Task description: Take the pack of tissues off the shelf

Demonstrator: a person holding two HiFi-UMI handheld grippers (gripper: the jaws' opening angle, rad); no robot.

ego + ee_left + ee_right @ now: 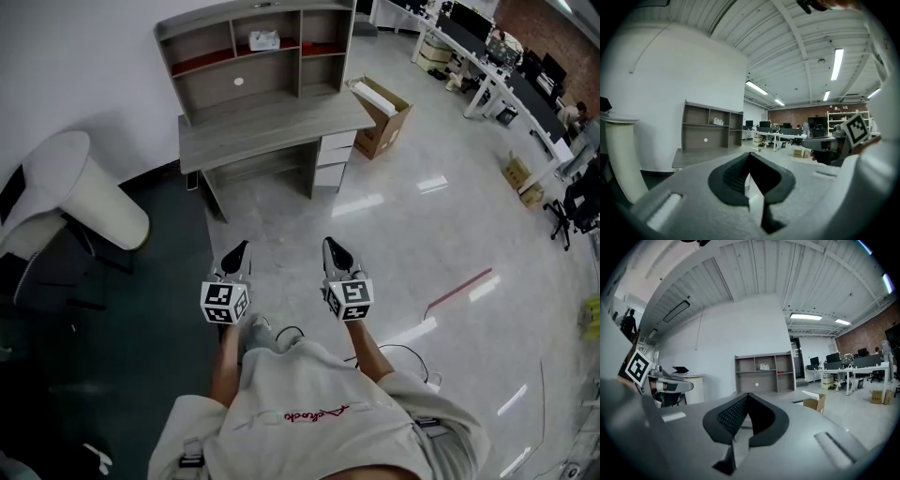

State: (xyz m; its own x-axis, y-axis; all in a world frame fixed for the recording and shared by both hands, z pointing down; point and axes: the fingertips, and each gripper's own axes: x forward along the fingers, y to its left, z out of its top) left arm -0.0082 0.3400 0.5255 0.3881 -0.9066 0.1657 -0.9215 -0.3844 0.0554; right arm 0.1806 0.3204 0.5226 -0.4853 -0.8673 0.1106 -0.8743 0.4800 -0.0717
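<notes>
The pack of tissues (265,39) is a small white pack in the middle top compartment of a grey shelf unit (255,56), which stands on a grey desk (272,127) against the wall. It also shows far off in the left gripper view as the pack of tissues (717,122), and in the right gripper view as the pack of tissues (764,366). My left gripper (236,251) and right gripper (334,249) are held side by side well short of the desk, pointing toward it. Both are shut with nothing in them.
An open cardboard box (380,112) sits on the floor right of the desk. A white rounded stand (80,192) is at the left on dark carpet. Office desks and chairs (511,75) line the far right. A cable (403,352) lies by the person's feet.
</notes>
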